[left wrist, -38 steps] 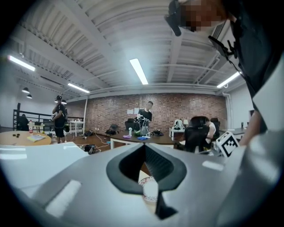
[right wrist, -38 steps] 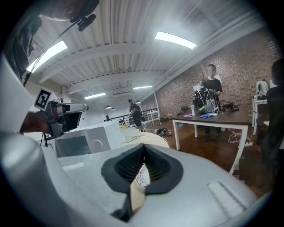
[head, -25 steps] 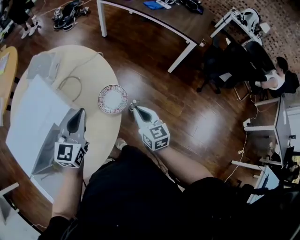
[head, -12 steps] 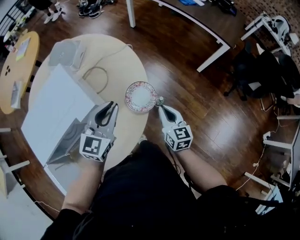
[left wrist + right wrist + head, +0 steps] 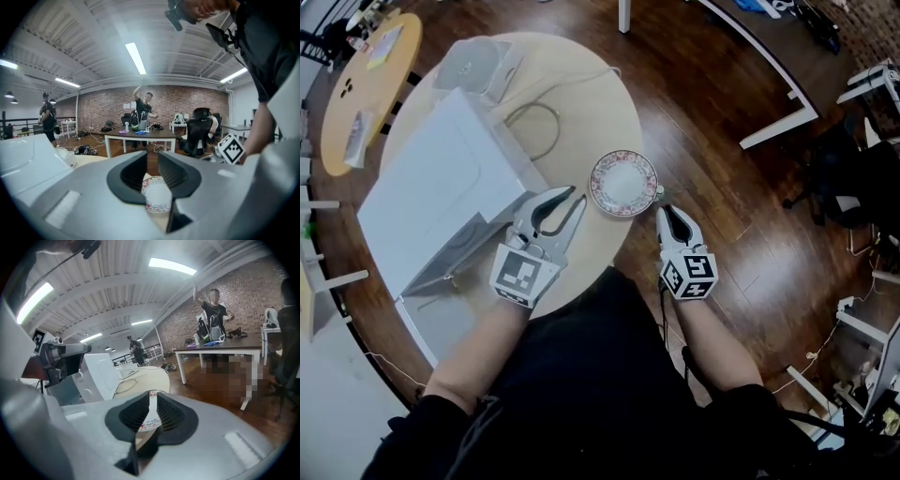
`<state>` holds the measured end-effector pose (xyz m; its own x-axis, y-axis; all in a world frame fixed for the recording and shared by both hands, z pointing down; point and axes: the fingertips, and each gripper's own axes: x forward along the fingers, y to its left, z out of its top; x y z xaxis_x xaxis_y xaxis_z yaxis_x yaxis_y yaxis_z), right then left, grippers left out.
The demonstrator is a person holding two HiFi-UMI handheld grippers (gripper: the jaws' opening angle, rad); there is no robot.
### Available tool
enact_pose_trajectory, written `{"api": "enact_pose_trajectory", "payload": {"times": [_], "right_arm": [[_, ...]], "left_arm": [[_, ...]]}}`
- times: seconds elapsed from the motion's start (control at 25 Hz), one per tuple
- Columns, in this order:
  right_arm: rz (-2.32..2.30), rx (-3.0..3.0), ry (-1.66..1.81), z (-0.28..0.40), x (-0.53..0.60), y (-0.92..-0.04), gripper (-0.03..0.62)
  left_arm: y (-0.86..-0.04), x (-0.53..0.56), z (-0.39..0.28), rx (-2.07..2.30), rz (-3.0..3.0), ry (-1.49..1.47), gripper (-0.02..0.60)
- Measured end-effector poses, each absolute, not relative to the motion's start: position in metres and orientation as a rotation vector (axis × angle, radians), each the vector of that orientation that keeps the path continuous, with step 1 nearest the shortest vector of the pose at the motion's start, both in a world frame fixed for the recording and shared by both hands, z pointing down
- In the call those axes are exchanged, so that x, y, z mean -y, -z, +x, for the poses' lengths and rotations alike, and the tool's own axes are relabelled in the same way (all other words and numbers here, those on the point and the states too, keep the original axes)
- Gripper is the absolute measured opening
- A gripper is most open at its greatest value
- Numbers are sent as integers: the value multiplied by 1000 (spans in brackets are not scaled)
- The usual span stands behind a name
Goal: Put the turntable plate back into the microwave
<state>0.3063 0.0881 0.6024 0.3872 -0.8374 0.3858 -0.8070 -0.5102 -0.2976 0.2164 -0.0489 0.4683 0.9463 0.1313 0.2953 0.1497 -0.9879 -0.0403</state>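
While the round table and the white microwave on it, its door hanging open, stay put, both tools have closed in on the turntable plate. The plate lies flat near the table's edge, still outside the oven. The left gripper has come from over the door to just beside the plate's left rim, and its jaws have just spread wide with nothing between them. The right gripper sits at the right rim, its jaws just cracked apart. This looks like the set-up for a two-sided lift. From the head view the right gap hardly shows. The right gripper view shows the patterned rim in that gap, with the pads not visibly pressing on it.
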Motion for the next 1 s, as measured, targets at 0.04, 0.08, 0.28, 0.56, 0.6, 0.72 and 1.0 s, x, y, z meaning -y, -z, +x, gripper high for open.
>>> {"api": "enact_pose_trajectory", "payload": {"times": [0.04, 0.08, 0.28, 0.56, 0.6, 0.72, 1.0], "right_arm": [[-2560, -1518, 783, 307, -87, -606, 46], [-2550, -1513, 795, 309, -86, -609, 54], [-2532, -1479, 838, 315, -83, -621, 78], [-2522, -1463, 918, 323, -76, -642, 106], [-2520, -1458, 929, 324, -75, -645, 108], [-2506, -1440, 969, 329, -71, -653, 118], [-2493, -1397, 1049, 335, -61, -671, 127]], "left_arm": [[-471, 49, 216, 225, -3035, 464, 86], [-473, 50, 217, 220, -3045, 469, 89], [-481, 51, 219, 203, -3098, 505, 97], [-482, 42, 231, 234, -3173, 501, 104], [-481, 41, 232, 237, -3182, 506, 106], [-481, 42, 235, 240, -3226, 518, 107], [-475, 41, 247, 288, -3244, 494, 109]]}}
